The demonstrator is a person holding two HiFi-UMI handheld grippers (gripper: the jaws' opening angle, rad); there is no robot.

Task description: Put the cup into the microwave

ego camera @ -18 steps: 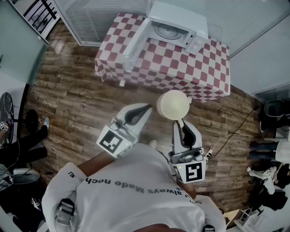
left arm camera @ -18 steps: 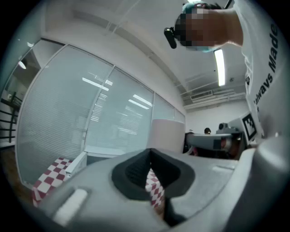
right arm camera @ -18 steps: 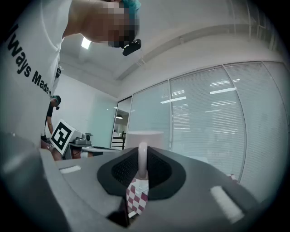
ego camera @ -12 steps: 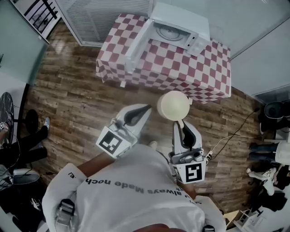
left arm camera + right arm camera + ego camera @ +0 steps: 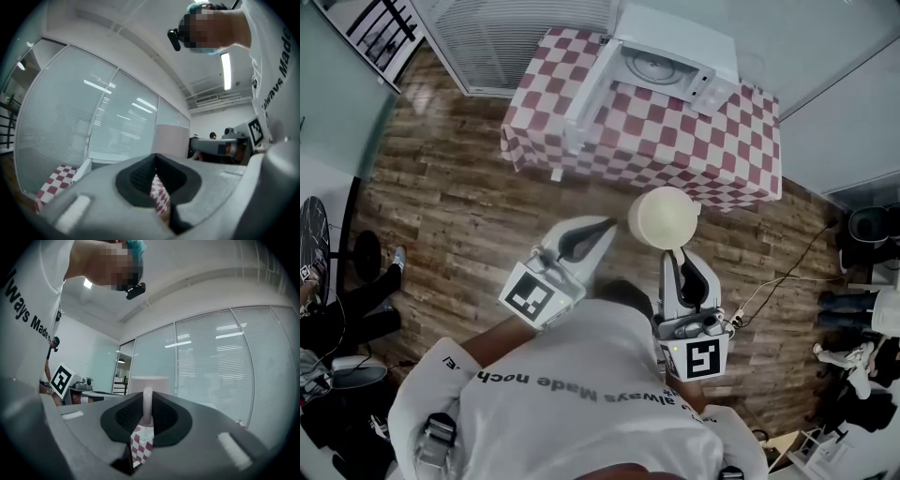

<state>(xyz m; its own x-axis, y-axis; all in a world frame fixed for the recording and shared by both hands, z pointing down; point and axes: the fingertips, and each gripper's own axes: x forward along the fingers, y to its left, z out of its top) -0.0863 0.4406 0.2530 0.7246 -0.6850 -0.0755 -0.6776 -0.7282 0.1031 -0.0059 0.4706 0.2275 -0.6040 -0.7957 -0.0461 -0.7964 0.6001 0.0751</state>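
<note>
In the head view my right gripper (image 5: pixel 675 255) is shut on the handle of a cream cup (image 5: pixel 663 217), held upright above the wooden floor. The right gripper view shows the cup's handle (image 5: pixel 147 404) pinched between the dark pads, the cup body (image 5: pixel 149 384) just beyond. My left gripper (image 5: pixel 602 226) hangs beside the cup, jaws together with nothing between them. The white microwave (image 5: pixel 673 58) stands on a red-and-white checked table (image 5: pixel 675 141), its door (image 5: pixel 585 94) swung open to the left and the turntable showing inside.
Wooden floor (image 5: pixel 459 216) lies between me and the table. A cable (image 5: pixel 778 277) trails on the floor at right, near a bin (image 5: pixel 866 225). Glass walls with blinds (image 5: pixel 506 37) stand behind the table. Black chair bases (image 5: pixel 356 281) sit at far left.
The table and microwave have shifted slightly right and down in the head view. The cup and both grippers keep the same pose relative to my body.
</note>
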